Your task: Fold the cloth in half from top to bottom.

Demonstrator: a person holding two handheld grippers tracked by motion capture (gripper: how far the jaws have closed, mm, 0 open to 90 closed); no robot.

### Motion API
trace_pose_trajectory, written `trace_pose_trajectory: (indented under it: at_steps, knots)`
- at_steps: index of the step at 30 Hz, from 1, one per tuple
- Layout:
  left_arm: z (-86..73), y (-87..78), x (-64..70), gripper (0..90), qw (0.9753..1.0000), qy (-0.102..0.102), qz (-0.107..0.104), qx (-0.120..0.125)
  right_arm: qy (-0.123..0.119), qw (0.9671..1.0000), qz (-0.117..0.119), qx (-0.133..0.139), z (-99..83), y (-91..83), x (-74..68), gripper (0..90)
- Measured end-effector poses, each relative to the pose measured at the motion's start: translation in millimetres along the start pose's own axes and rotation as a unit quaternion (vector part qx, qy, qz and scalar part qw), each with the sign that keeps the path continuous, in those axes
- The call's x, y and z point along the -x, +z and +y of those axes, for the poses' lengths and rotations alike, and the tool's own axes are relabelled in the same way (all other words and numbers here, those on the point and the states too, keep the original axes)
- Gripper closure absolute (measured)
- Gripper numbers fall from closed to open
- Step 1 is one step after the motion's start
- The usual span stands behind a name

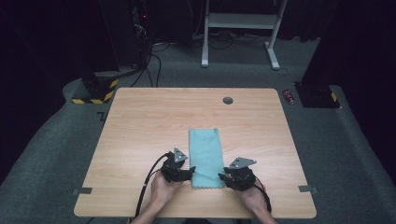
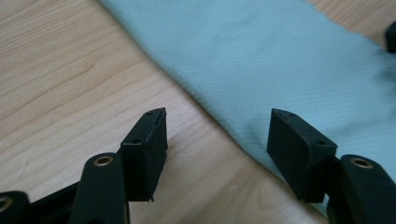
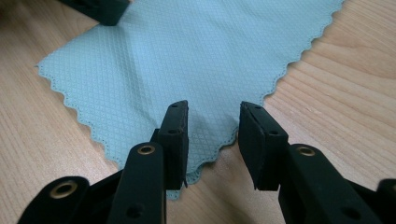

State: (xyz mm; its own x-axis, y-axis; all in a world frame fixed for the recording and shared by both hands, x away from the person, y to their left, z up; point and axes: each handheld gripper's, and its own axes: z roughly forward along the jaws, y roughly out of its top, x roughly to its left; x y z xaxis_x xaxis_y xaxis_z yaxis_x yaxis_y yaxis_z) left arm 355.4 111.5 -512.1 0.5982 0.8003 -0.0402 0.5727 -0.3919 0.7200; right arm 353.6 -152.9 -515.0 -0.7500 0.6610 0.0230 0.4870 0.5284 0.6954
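Observation:
A light blue cloth (image 1: 205, 156) with scalloped edges lies folded flat on the wooden table (image 1: 140, 121), its long side running away from me. My left gripper (image 1: 190, 172) is open at the cloth's near left corner; in the left gripper view the cloth (image 2: 280, 60) edge runs between its jaws, one over bare wood. My right gripper (image 1: 222, 177) is open at the near right corner. In the right gripper view its jaws straddle the corner of the cloth (image 3: 187, 60), and the gripper (image 3: 212, 135) holds nothing.
A grey round grommet (image 1: 228, 100) sits in the table's far edge area. Tape marks (image 1: 82, 191) are stuck near both front corners. Behind the table stand a white frame (image 1: 240, 28), cables and a yellow-black striped base (image 1: 95, 91) on the grey floor.

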Motion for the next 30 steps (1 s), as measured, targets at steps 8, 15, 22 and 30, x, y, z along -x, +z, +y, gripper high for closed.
trace_pose_trajectory:
  at_steps: [8,15,22,30]
  knots:
    - [-13.8,-6.5,29.3,37.4,0.9989,0.035,-0.021,-0.022,0.001,1.0,0.0,0.003,-0.9,-3.9,0.1,65.7]
    - [-14.6,-7.6,29.8,37.7,0.9987,0.042,-0.016,-0.025,0.001,0.9999,0.009,-0.004,-2.2,-1.0,-4.4,66.1]
    - [-17.3,-12.5,22.6,37.6,0.9985,0.043,-0.016,-0.03,-0.001,0.9999,0.012,0.001,-3.3,-0.4,-11.0,65.7]
    - [-25.7,-21.1,16.9,38.2,0.9991,0.031,-0.009,-0.029,-0.013,0.9997,0.019,0.003,-0.1,3.9,-24.1,65.8]
